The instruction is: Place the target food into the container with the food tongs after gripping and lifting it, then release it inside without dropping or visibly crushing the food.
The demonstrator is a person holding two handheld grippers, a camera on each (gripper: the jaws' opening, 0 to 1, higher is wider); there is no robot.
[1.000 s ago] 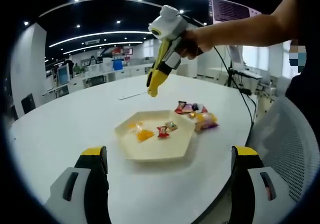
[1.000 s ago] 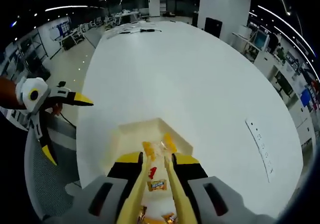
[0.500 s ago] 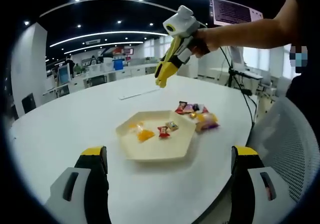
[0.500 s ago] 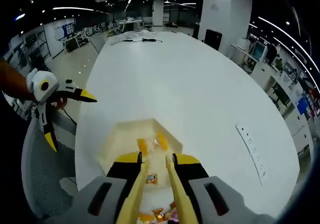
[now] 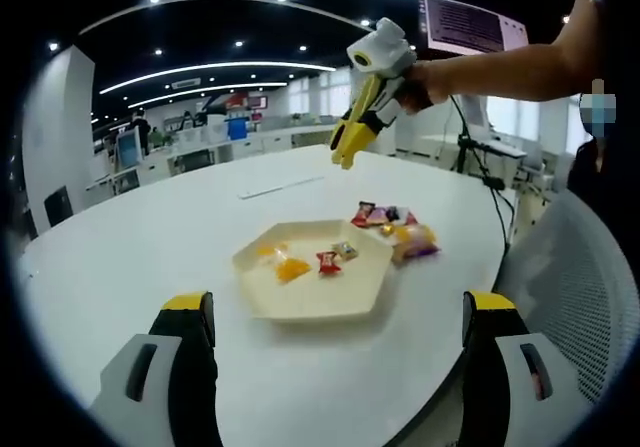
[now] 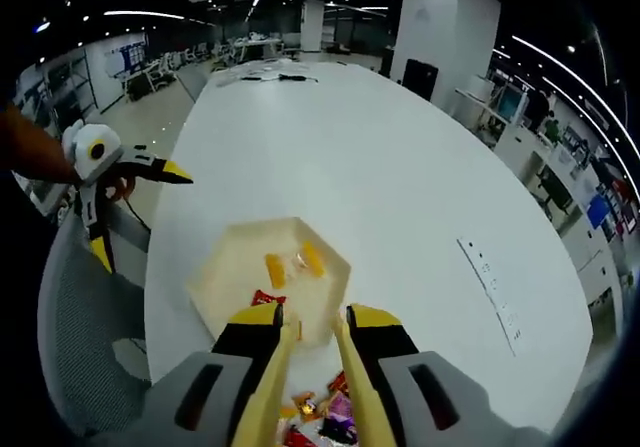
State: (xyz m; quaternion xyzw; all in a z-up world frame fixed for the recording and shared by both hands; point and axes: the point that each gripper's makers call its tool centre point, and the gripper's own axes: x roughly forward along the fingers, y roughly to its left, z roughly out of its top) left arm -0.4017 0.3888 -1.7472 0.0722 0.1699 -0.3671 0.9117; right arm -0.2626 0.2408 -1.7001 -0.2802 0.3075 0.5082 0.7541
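Note:
A cream hexagonal tray sits on the white table and holds several wrapped candies, orange and red. More wrapped candies lie in a loose pile just right of it. My left gripper stands open near the table edge, jaws wide apart with nothing in them. A hand holds my right gripper high above the table beyond the tray. Its jaws press on yellow food tongs, whose tips stand slightly apart with nothing between them. They hang over the tray edge and the candy pile.
A white power strip lies on the table beyond the tray. A grey mesh chair stands at the table's edge. The left gripper shows at the left, held open. An office room lies behind.
My right gripper with the tongs has risen and drawn back from above the tray toward the candy pile side. The left gripper and the candies have not moved.

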